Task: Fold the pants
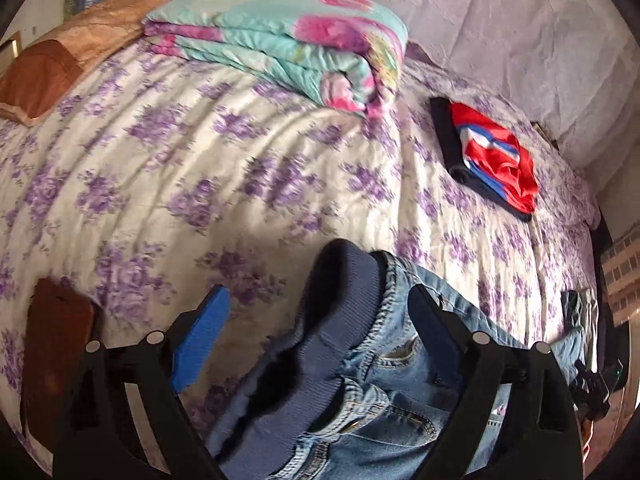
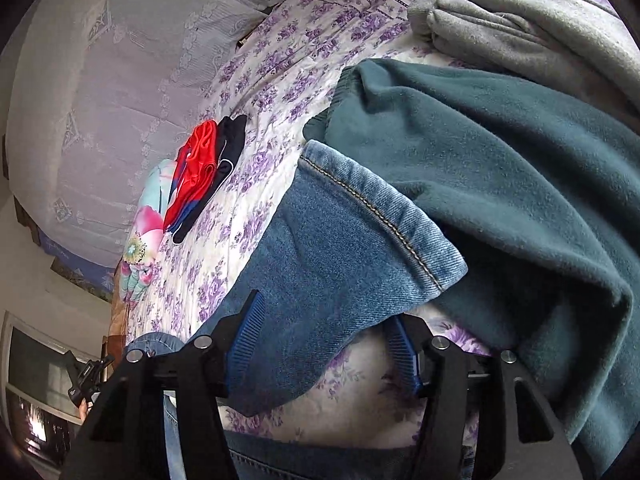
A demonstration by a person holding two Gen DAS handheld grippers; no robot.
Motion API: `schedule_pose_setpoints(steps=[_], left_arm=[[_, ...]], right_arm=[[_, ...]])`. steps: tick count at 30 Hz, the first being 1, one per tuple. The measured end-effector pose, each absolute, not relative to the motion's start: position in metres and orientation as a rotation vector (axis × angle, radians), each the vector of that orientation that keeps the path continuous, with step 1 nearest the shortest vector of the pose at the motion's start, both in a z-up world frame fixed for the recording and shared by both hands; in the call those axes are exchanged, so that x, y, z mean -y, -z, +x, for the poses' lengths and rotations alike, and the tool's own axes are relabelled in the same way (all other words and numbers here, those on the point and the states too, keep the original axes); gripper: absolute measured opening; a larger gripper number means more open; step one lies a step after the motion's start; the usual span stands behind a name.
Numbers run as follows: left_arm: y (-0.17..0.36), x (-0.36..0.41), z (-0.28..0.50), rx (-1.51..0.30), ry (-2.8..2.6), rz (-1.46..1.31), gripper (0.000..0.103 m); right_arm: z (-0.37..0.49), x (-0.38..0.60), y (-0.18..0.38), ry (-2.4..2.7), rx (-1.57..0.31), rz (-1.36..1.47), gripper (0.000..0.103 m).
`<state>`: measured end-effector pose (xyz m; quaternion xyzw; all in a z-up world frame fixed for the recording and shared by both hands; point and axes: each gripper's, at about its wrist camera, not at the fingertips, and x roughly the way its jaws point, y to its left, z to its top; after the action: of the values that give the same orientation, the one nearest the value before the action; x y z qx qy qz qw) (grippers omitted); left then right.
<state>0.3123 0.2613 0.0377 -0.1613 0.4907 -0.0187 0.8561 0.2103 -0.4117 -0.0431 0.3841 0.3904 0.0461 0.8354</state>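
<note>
Blue denim pants lie on a floral bedspread. In the left wrist view their navy ribbed waistband (image 1: 340, 312) rises between the wide-open jaws of my left gripper (image 1: 316, 328); the blue pad (image 1: 202, 340) stands clear of the cloth on the left, while the right finger (image 1: 436, 332) lies against the denim. In the right wrist view a hemmed pant leg (image 2: 340, 248) lies between the open jaws of my right gripper (image 2: 324, 344). Neither gripper pinches the fabric.
A folded floral quilt (image 1: 288, 36) and a brown pillow (image 1: 80, 44) sit at the bed's far side. Folded red and dark clothes (image 1: 492, 156) lie to the right. Teal (image 2: 500, 168) and grey (image 2: 520, 28) garments lie beside the pant leg.
</note>
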Motion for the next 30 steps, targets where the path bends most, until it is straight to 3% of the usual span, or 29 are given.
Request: schedule_pose_setpoints(steps=[2, 3, 4, 5, 8, 9, 11, 21, 27, 30], left_arm=[[-0.031, -0.241, 0.320, -1.045, 0.079, -0.264, 0.088], [-0.028, -0.233, 0.323, -1.049, 0.093, -0.227, 0.087], [-0.025, -0.228, 0.325, -1.042, 0.101, -0.210, 0.074], [-0.023, -0.225, 0.325, -1.033, 0.100, -0.205, 0.067], [-0.024, -0.226, 0.318, -0.982, 0.064, -0.167, 0.038], [-0.028, -0.230, 0.311, -0.952, 0.066, -0.173, 0.021], [-0.037, -0.242, 0.299, -0.900, 0.112, -0.238, 0.016], [-0.060, -0.246, 0.244, -0.681, 0.230, -0.320, 0.012], [-0.051, -0.259, 0.243, -0.664, 0.240, -0.376, 0.012], [-0.047, -0.258, 0.246, -0.690, 0.260, -0.367, 0.013]], right_arm=[[0.213, 0.411, 0.043, -0.091, -0.826, 0.797, 0.054], [0.214, 0.411, 0.043, -0.086, -0.828, 0.784, 0.041], [0.215, 0.412, 0.044, -0.087, -0.829, 0.781, 0.032], [0.214, 0.415, 0.045, -0.101, -0.826, 0.798, 0.015], [0.204, 0.419, 0.043, -0.128, -0.797, 0.825, 0.011], [0.199, 0.417, 0.038, -0.132, -0.784, 0.809, 0.010], [0.189, 0.413, 0.029, -0.143, -0.760, 0.775, 0.009], [0.105, 0.406, -0.019, -0.249, -0.659, 0.775, 0.008], [0.099, 0.407, 0.000, -0.251, -0.727, 0.886, 0.009], [0.103, 0.406, 0.016, -0.221, -0.766, 0.899, 0.015]])
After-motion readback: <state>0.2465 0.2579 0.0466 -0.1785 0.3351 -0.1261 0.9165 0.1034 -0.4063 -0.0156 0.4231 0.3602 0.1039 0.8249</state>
